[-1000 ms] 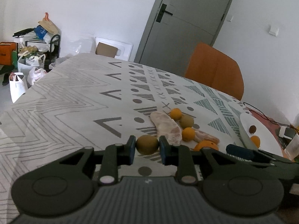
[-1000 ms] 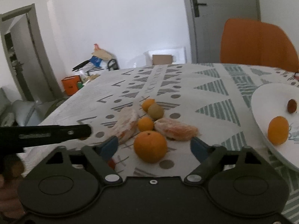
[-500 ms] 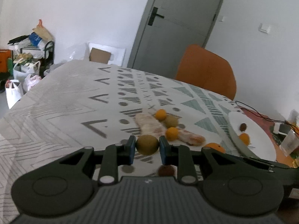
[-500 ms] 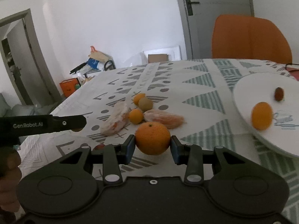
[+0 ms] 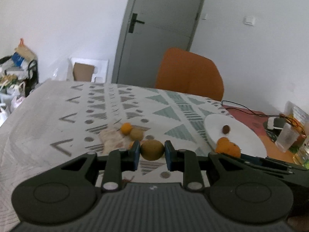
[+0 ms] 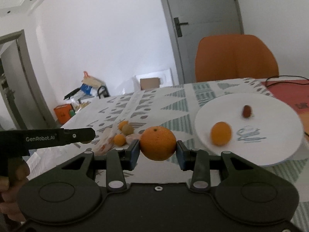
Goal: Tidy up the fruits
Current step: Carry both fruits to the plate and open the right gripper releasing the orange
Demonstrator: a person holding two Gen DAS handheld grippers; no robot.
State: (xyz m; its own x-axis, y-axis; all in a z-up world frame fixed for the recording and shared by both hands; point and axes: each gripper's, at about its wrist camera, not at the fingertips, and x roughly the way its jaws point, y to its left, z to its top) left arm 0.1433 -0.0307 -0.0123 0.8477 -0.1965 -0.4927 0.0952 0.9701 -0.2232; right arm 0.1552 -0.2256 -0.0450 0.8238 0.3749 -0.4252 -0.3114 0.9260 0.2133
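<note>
on the patterned tablecloth (image 6: 173, 104), a plate (image 6: 270, 150) at right holds a small orange (image 6: 221, 136) and a date (image 6: 246, 111); loose fruit (image 6: 123, 133) clusters at left, a chair (image 6: 235, 58) behind the table.

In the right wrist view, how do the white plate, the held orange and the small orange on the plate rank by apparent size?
1. white plate
2. orange in the right gripper, though it is nearest the camera
3. small orange on the plate

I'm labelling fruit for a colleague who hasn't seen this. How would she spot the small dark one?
Find the white plate at the table's right. Two things lie on it: a small orange and, further back, the small dark fruit, brown-red and much smaller.
</note>
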